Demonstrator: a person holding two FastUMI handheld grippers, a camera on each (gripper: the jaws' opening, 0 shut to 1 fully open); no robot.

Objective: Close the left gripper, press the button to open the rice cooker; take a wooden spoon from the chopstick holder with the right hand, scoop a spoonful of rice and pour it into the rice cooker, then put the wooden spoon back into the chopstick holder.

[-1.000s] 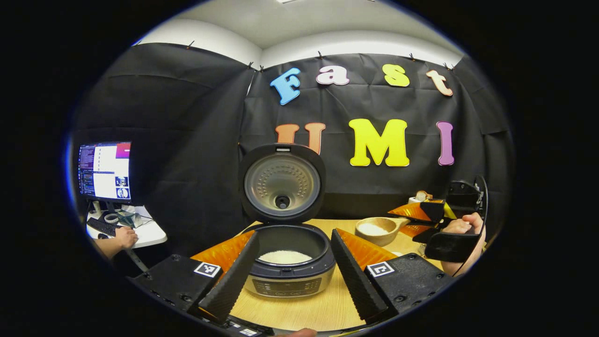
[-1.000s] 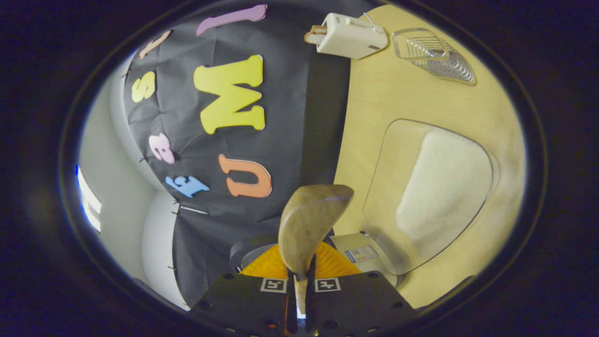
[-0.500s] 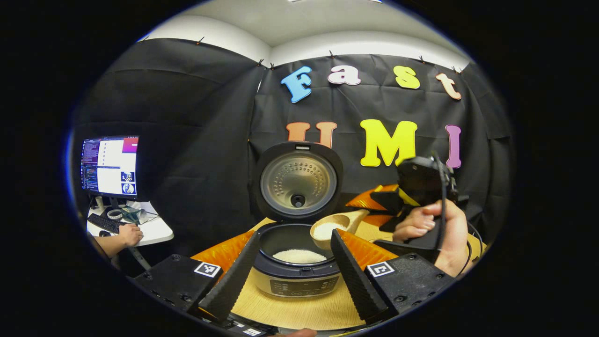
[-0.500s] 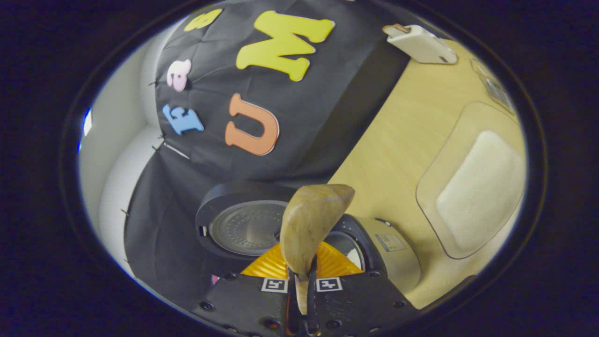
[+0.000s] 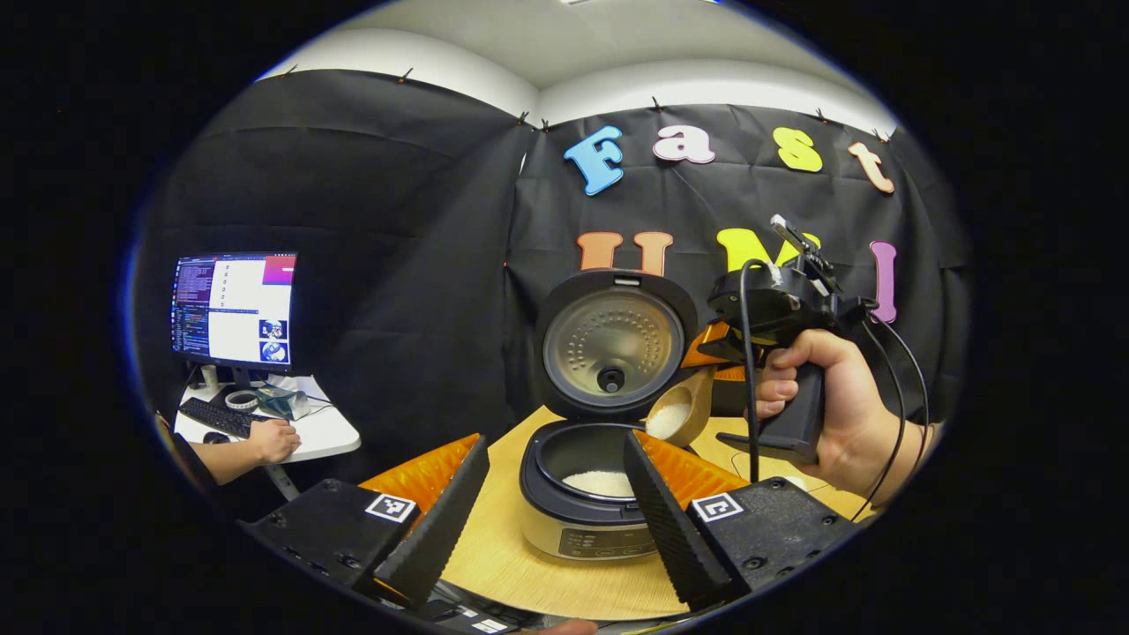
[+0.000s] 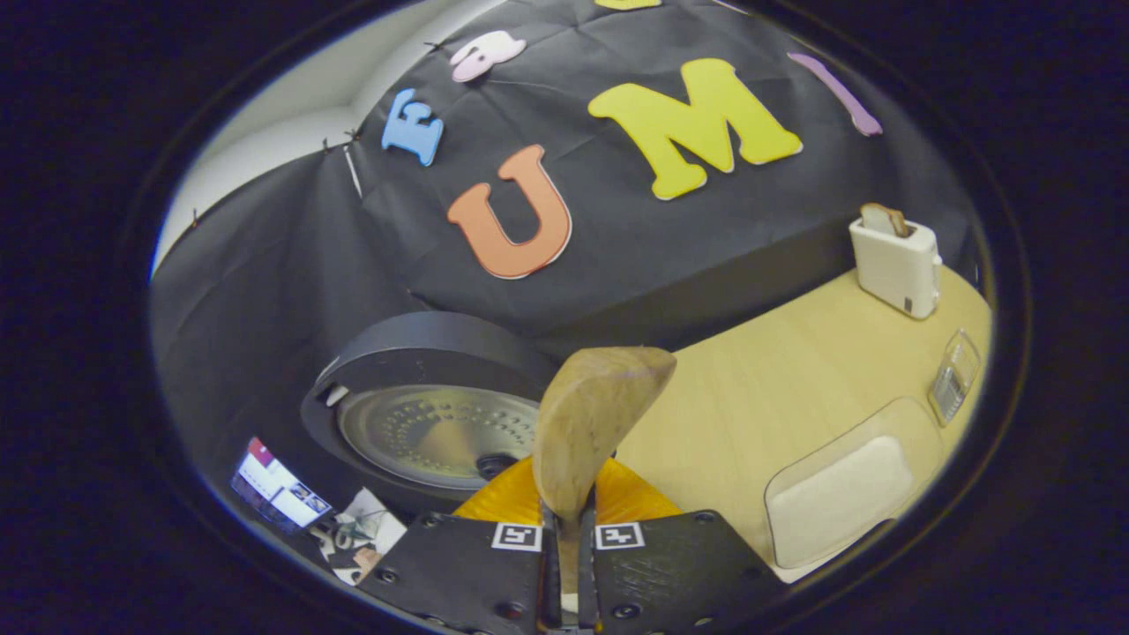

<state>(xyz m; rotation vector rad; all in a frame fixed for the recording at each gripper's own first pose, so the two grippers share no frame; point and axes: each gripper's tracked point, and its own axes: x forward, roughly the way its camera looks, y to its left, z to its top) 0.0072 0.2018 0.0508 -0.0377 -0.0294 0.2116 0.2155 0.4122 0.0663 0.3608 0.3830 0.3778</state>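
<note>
Above the open cooker (image 5: 589,494), at its right rim: tilting the spoon (image 5: 677,410), its bowl loaded with white rice and tipped toward the pot. Clamping the spoon handle in the right gripper (image 6: 569,564), jaws pressed tight on either side of the handle, the bowl's back (image 6: 593,423) rising ahead of the camera. Holding that gripper in a hand (image 5: 833,414) seen from the left gripper view, cables trailing beside it. Resting the left gripper (image 5: 556,494) low in front of the cooker, jaws spread wide and grasping nothing, the cooker framed between its fingers (image 5: 441,511). Standing upright behind the pot: the lid (image 5: 613,344), so the button press judged done. Lying in the pot already: a patch of rice (image 5: 601,482), though whether from this scoop, not possible to tell. Sitting on the table (image 6: 776,388) to the right: a clear tray of rice (image 6: 838,489), a toaster (image 6: 895,256) and a small clear rack (image 6: 953,379). Judging the progress: opening, fetching and scooping finished; pouring under way, rice not yet seen leaving the spoon. Remaining: emptying the spoon into the pot, then carrying it back to the chopstick holder. Working at a desk with a monitor (image 5: 234,309) off to the left: another person's hand (image 5: 269,438).
</note>
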